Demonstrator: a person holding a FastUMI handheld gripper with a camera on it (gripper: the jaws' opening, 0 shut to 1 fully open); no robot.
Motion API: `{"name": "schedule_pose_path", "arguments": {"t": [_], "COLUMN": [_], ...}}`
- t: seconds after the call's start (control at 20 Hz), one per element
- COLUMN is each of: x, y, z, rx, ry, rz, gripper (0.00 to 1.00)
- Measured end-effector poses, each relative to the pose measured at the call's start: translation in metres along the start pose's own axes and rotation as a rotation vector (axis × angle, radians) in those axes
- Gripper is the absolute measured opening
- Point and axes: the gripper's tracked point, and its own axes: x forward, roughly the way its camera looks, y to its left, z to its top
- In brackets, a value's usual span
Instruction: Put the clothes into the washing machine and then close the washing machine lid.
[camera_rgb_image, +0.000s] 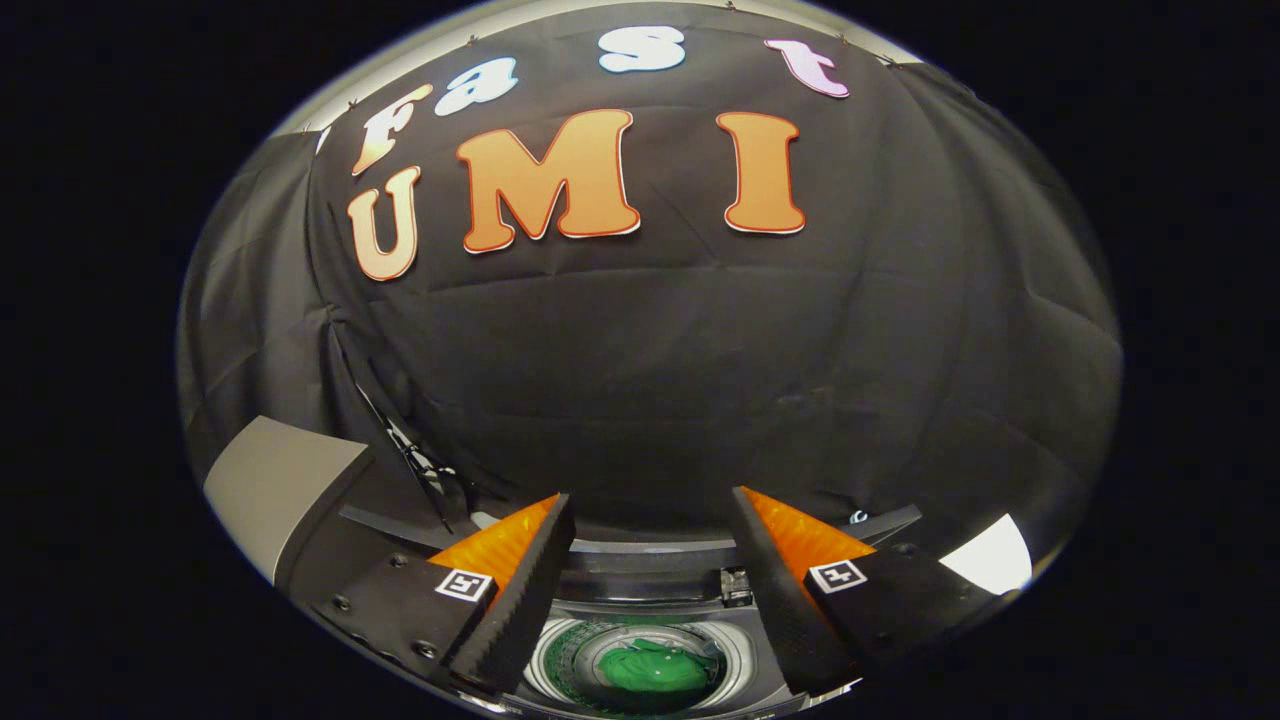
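Tongs (652, 510) are spread wide, gripping nothing, positioned above the washing machine (640, 575). Green clothes (652, 668) lie bunched at the bottom of the drum (570, 655), between and below the fingers. Lid (275, 480) stands raised, left of the opening.

drum (560, 660) mouth open below gripper (650, 520) | jaws spread, empty | green cloth (655, 670) inside

A bright green garment (652, 668) lies in the washing machine's (640, 560) pale silver-grey drum. The raised lid (275, 480) is matte grey. The booth's cloth wall (700, 380) is black.
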Motion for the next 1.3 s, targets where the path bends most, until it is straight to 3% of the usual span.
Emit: {"name": "schedule_pose_path", "arguments": {"t": [0.4,0.75,1.0,1.3], "x": [-0.017,-0.054,-0.081,-0.117], "y": [0.001,0.001,0.001,0.005], "z": [-0.008,-0.041,-0.090,-0.100], "rx": [-0.005,0.006,0.035,0.055], "ry": [-0.144,-0.117,-0.041,-0.060], "rz": [-0.022,-0.086,-0.127,-0.163], "gripper": [0.99,0.99,0.99,0.99]}}
